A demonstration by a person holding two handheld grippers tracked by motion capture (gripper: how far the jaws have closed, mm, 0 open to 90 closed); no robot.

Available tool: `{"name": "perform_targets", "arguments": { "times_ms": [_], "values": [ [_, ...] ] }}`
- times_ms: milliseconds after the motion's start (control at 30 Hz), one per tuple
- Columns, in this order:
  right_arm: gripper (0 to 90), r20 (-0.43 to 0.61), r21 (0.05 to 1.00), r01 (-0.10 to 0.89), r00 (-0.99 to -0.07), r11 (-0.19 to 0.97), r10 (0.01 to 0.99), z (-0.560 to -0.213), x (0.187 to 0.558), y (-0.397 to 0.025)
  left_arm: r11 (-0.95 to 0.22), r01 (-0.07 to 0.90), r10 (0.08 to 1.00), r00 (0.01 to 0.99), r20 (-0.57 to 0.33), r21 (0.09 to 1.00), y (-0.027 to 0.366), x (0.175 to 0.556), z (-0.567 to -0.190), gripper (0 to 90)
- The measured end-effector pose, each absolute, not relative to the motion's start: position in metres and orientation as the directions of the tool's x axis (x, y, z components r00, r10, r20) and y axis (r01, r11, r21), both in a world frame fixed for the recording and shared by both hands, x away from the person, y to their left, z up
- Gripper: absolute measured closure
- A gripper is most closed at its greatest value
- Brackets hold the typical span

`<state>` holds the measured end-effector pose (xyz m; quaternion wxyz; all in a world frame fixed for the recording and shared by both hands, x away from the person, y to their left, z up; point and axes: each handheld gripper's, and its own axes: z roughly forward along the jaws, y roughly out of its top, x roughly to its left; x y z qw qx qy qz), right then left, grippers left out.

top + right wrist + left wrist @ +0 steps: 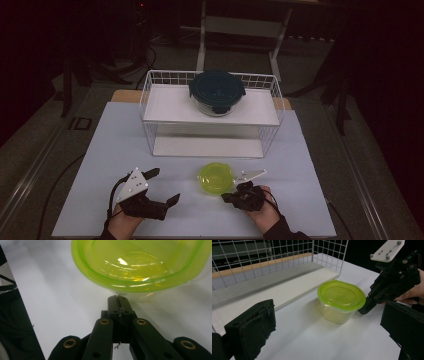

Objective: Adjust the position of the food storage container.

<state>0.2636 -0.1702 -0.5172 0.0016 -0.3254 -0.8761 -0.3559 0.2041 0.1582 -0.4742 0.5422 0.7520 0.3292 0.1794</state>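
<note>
My right hand-held gripper [229, 196]: jaws pressed together, tips at green-lidded tub's [215, 177] near rim | tub on tabletop [310, 200] before wire rack [150, 102], just ahead-left | my left hand-held gripper [166, 186]: spread, empty, farther off.

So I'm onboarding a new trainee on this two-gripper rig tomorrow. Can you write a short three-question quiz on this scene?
1. True or false: the left gripper has its jaws spread apart.
2. Where does the dark-lidded container sit?
A. on the upper shelf of the wire rack
B. on the table in front of the rack
C. in the person's left hand
3. Fill in: the right gripper, jaws pressed together, has its tip at the rim of the ____ tub.

Key: 1 true; 2 A; 3 green-lidded.
</note>
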Motion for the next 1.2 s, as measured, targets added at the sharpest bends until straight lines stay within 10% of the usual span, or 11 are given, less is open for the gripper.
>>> {"name": "perform_targets", "arguments": {
  "times_ms": [1200],
  "values": [
    [90.0, 0.177, 0.620, 0.585, -0.754, 0.523, 0.633, -0.516, 0.296, -0.160, -0.196, 0.299, 0.688, 0.721, -0.086, 0.934, 0.160, 0.203, -0.474, 0.0]
  ]
}}
